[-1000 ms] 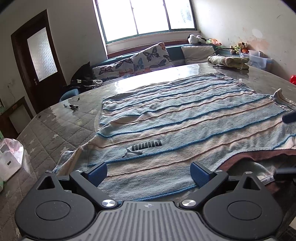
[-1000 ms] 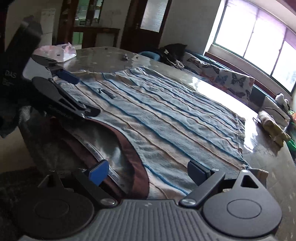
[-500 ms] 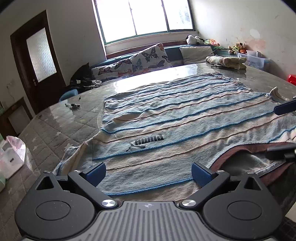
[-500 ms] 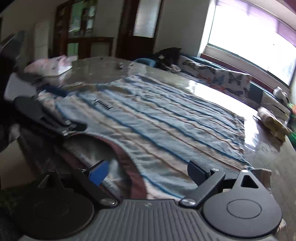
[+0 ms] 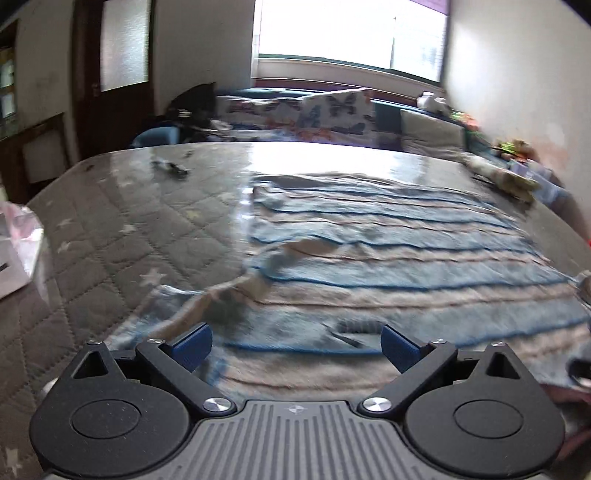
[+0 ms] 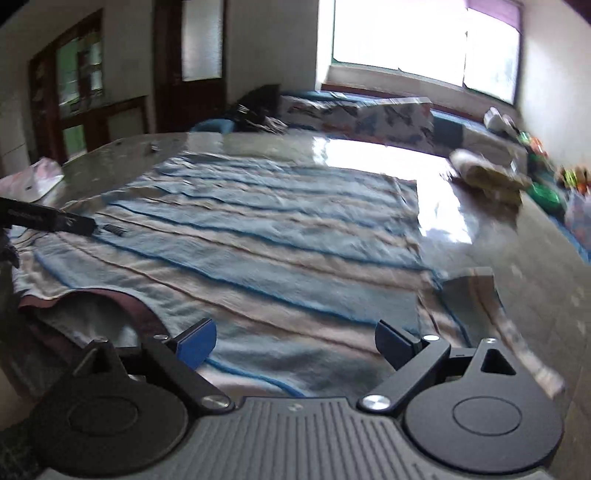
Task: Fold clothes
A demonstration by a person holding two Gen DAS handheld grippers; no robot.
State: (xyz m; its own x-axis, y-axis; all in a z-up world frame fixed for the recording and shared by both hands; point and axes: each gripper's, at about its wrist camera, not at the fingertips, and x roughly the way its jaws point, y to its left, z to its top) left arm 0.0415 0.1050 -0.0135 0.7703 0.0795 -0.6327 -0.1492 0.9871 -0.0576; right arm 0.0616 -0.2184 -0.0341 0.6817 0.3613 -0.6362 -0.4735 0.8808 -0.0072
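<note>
Striped shirt (image 5: 406,258) lies flat, front up, on the table (image 5: 110,240), collar nearest the grippers; no fold made yet, so all folding is left. One sleeve at 9 o'clock looks bunched; frames blurred. Left gripper (image 5: 296,343) wide apart, empty, over the chest. Right gripper (image 6: 295,339) likewise wide, empty. Grey quilted cover under gloss; window (image 5: 351,33) at 12 o'clock, cushioned bench (image 5: 314,110) below it.

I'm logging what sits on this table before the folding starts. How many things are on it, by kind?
Striped shirts: 1
Folded beige cloths: 1
Pink-and-white plastic bags: 1
Small dark objects, too blurred to identify: 1
Total: 4
</note>
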